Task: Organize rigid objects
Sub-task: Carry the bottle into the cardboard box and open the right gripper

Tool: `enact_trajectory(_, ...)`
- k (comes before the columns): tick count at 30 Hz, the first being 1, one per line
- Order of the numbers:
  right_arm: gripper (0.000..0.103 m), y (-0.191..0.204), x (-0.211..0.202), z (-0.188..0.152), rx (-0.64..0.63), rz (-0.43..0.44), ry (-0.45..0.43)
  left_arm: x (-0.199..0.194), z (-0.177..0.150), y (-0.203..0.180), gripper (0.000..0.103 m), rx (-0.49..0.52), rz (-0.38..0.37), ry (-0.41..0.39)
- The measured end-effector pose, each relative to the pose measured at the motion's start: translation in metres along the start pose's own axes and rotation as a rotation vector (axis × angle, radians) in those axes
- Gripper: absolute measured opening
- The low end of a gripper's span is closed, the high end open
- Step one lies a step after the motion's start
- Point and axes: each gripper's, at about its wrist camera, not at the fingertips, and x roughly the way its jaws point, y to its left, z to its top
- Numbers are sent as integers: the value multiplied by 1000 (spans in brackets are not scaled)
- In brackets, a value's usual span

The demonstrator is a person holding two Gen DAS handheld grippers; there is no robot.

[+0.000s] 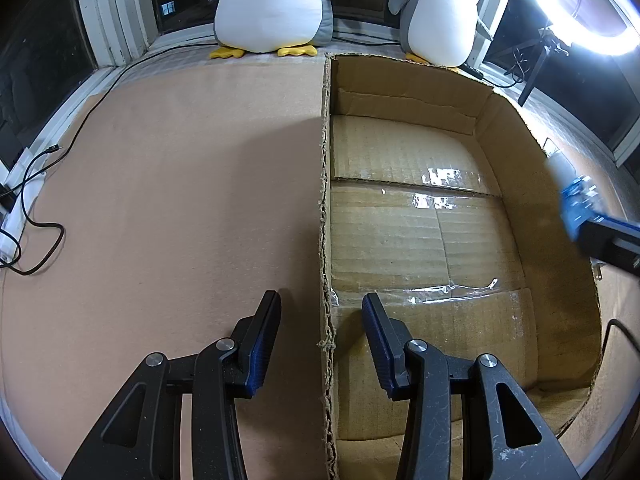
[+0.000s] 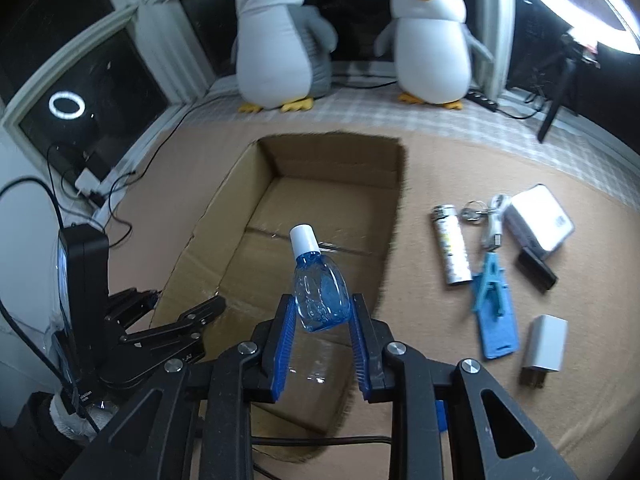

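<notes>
In the right wrist view my right gripper (image 2: 322,300) is shut on a small clear blue bottle (image 2: 318,280) with a white cap, held tilted above the open cardboard box (image 2: 394,184). The left wrist view has that bottle (image 1: 576,200) blurred at the right edge, over the box's right wall. My left gripper (image 1: 320,300) is open, its fingers straddling the left wall of the box (image 1: 326,200); it also shows as the left gripper (image 2: 186,298) at the box's left side. Only taped cardboard shows inside the box.
On the mat right of the box lie a silver tube (image 2: 450,244), keys (image 2: 472,214), a white cable (image 2: 496,220), a white case (image 2: 538,220), a black block (image 2: 536,268), a blue clip (image 2: 494,304) and a white charger (image 2: 544,346). Two plush penguins (image 2: 276,40) sit behind.
</notes>
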Motion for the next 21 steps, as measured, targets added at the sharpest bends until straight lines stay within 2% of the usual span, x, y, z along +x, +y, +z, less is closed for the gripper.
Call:
enact_trajectory(9, 24, 24, 25, -2, -41, -4, 56, 0, -1, 1, 46, -6, -5, -3)
enact_trajectory(21, 26, 28, 22, -2, -37, 4, 58, 0, -1, 1, 46, -6, -5, -3)
